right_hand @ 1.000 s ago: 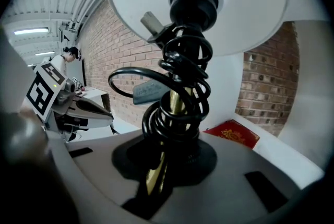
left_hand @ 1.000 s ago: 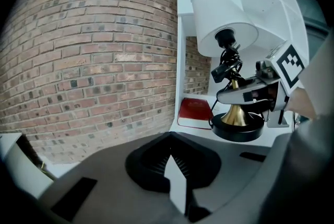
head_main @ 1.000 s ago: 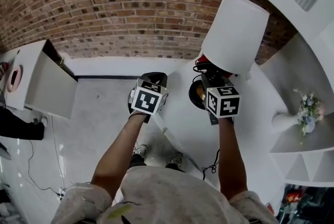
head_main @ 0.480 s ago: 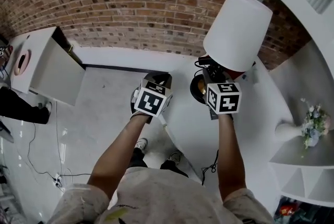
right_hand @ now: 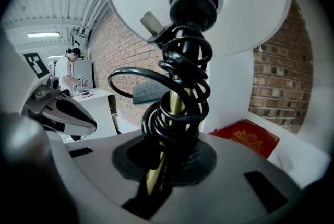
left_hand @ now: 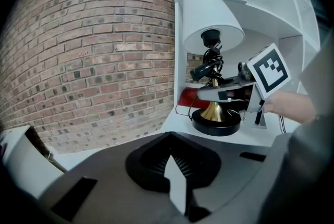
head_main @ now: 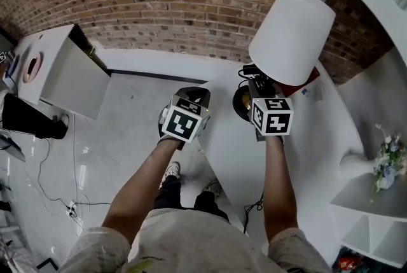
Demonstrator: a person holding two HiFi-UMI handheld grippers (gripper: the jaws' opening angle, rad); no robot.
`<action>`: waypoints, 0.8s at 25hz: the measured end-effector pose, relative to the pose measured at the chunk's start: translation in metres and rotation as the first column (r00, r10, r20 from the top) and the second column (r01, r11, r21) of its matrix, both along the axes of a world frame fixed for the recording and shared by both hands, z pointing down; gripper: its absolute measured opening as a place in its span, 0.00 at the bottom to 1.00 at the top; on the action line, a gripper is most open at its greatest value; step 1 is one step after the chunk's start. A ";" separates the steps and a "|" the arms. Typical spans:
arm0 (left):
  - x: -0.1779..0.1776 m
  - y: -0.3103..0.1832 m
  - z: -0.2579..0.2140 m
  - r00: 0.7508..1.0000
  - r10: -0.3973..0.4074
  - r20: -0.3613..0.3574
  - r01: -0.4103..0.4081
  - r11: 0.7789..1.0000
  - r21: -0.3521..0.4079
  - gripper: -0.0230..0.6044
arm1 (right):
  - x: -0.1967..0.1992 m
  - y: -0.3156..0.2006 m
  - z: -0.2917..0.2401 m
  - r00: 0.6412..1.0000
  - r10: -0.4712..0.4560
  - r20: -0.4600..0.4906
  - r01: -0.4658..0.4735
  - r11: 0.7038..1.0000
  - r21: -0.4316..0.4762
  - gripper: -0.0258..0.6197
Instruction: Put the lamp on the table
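surface: white table [head_main: 318, 138] | lying on it: red book [right_hand: 245, 137] | lamp [left_hand: 211, 50]: base at table top, contact unclear

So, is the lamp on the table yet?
Nearly. Done: the lamp has its black base seemingly down on the white table, though contact is hard to confirm. In hand: the right gripper is clamped on the brass stem. To do: letting go. The left gripper holds nothing.

Right fingers [right_hand: 224, 189] clamped; left fingers [left_hand: 115, 176] together.
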State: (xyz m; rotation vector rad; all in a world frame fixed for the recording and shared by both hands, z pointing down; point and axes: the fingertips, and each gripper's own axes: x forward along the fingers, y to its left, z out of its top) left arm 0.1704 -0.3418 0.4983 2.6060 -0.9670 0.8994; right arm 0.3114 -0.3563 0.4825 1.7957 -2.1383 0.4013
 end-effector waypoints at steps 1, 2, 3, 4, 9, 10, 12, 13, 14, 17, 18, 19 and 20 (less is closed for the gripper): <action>0.002 0.001 0.003 1.000 0.000 0.002 0.000 1.000 -0.002 0.03 | 0.000 -0.001 0.003 1.000 -0.006 -0.005 0.006 1.000 0.000 0.14; 0.004 0.003 0.006 1.000 0.002 0.004 -0.002 1.000 -0.005 0.03 | 0.001 -0.002 0.006 1.000 -0.013 -0.012 0.013 1.000 0.000 0.14; 0.006 0.006 0.009 1.000 0.005 0.007 -0.005 1.000 -0.009 0.03 | 0.001 -0.003 0.008 1.000 -0.021 -0.021 0.021 1.000 0.002 0.14; 0.007 0.008 0.013 1.000 0.009 0.010 -0.009 1.000 -0.013 0.03 | 0.000 -0.004 0.009 0.999 -0.029 -0.032 0.029 1.000 0.005 0.14; 0.013 0.015 0.024 1.000 0.007 0.000 -0.007 1.000 -0.030 0.03 | 0.001 -0.010 0.016 0.997 -0.042 -0.067 0.044 0.999 0.031 0.14; 0.014 0.014 0.024 1.000 0.001 -0.012 -0.001 1.000 -0.029 0.03 | 0.001 -0.011 0.018 0.997 -0.041 -0.068 0.043 0.998 0.036 0.14; 0.014 0.011 0.025 0.999 -0.014 -0.030 0.014 1.000 -0.027 0.03 | 0.001 -0.015 0.023 0.997 -0.040 -0.072 0.044 0.998 0.043 0.14; 0.013 0.010 0.025 0.999 -0.022 -0.034 0.021 0.999 -0.026 0.03 | 0.000 -0.016 0.025 0.996 -0.042 -0.076 0.046 0.998 0.046 0.14; 0.012 0.008 0.026 0.999 -0.028 -0.035 0.027 0.999 -0.025 0.03 | -0.001 -0.018 0.027 0.996 -0.045 -0.081 0.049 0.998 0.049 0.13; 0.008 0.008 0.030 0.999 -0.040 -0.033 0.039 0.999 -0.022 0.03 | -0.006 -0.024 0.033 0.993 -0.053 -0.102 0.059 0.996 0.060 0.13; 0.006 0.008 0.031 0.998 -0.044 -0.035 0.043 0.999 -0.022 0.03 | -0.007 -0.027 0.035 0.993 -0.054 -0.109 0.062 0.996 0.066 0.13; 0.005 0.008 0.031 0.998 -0.049 -0.040 0.048 0.999 -0.023 0.03 | -0.009 -0.029 0.035 0.992 -0.056 -0.116 0.064 0.995 0.072 0.13; 0.004 0.008 0.032 0.998 -0.054 -0.045 0.053 0.998 -0.024 0.03 | -0.010 -0.032 0.036 0.991 -0.058 -0.122 0.068 0.995 0.078 0.13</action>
